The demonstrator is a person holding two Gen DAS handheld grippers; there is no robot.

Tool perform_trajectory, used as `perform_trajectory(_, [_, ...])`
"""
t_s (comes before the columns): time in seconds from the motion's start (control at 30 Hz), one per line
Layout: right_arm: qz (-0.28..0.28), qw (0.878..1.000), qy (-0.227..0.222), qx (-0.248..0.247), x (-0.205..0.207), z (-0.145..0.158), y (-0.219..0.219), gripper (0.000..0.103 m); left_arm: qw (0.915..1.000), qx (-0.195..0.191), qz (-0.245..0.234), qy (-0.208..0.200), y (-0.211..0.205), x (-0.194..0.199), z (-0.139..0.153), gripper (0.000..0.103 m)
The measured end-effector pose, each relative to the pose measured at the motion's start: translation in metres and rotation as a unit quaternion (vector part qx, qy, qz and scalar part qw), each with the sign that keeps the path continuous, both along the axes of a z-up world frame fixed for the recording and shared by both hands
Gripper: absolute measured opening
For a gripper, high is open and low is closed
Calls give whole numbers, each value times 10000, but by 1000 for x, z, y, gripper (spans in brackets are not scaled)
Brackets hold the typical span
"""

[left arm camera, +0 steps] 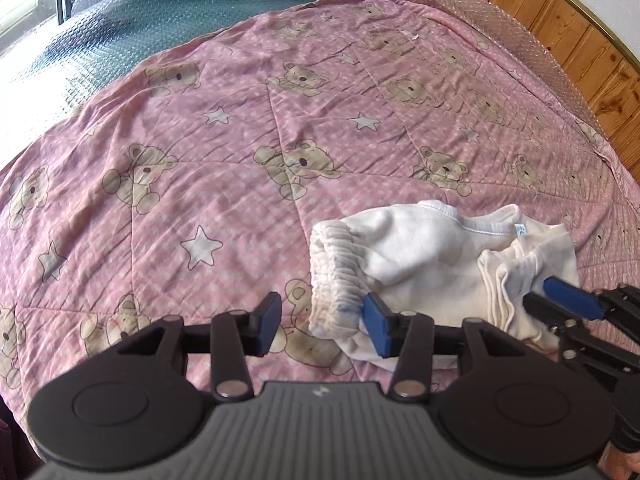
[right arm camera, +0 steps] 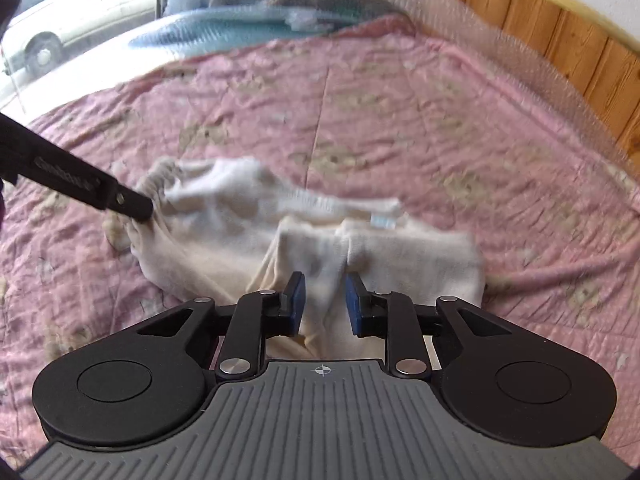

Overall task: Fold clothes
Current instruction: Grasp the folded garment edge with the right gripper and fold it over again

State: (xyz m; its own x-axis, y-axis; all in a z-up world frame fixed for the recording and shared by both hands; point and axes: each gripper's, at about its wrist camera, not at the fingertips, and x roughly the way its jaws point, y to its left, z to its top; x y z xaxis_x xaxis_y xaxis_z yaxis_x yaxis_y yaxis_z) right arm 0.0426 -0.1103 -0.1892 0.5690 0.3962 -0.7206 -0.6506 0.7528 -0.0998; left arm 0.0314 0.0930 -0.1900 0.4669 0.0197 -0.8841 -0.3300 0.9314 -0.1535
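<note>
While both hover low, each gripper (left arm camera: 322,322) (right arm camera: 323,304) gapes over garment (left arm camera: 420,256).

Both wrist views look forward and down along their fingers, low over the bed (left arm camera: 240,120). They share the white garment (left arm camera: 420,248) and the wooden headboard (left arm camera: 580,40).

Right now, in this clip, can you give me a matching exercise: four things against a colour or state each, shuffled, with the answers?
Things:
1. quilt
2. garment
3. left gripper
4. headboard

Descriptions:
A. wooden panels
B. pink with bears and stars
C. cream, bunched up
D. open, one finger against an elastic cuff

Pairs: 1-B, 2-C, 3-D, 4-A
</note>
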Motion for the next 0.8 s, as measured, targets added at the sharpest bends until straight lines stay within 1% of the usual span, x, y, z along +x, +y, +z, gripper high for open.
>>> perform_trajectory(0.07, [340,9992,-168,137,-13,10,14,28,10000,-57,57,-5,2,-1,0,48])
perform_trajectory(0.1, [619,9978,-181,118,-19,9,26,32,9999,-96,103,-8,4,-2,1,49])
perform_trajectory(0.13, [898,9958,-177,60,-26,6,37,39,9998,-141,158,-11,7,-3,2,49])
perform_trajectory(0.17, [1126,9935,-153,-21,-31,-1,47,42,9996,-181,215,-17,9,-4,3,49])
perform_trajectory(0.23, [1434,9893,-74,-257,-38,-19,63,43,9991,-260,329,-29,15,-8,5,49])
perform_trajectory(0.3, [1523,9868,-97,-540,-41,-36,73,42,9982,-393,448,-43,22,-12,6,49])
perform_trajectory(0.33, [1533,9859,-161,-650,-41,-42,75,39,9976,-483,500,-59,25,-14,6,49])
perform_trajectory(0.37, [1484,9864,-200,-684,-40,-43,75,28,9969,-576,536,-89,27,-16,6,50])
perform_trajectory(0.43, [1260,9901,-221,-575,-35,-36,71,4,9950,-785,588,-192,30,-20,6,51])
perform_trajectory(0.53, [989,9948,-127,-214,-26,-20,61,3,9890,-1230,689,-457,29,-21,5,58])
perform_trajectory(0.67, [801,9963,207,214,-17,-9,49,3,9764,-1836,853,-748,25,-16,-3,61])
perform_trajectory(0.73, [703,9960,402,390,-14,-11,44,3,9709,-2074,938,-745,23,-9,-12,60])
perform_trajectory(0.8, [633,9953,536,508,-12,-13,40,3,9671,-2217,988,-756,20,-3,-20,55])
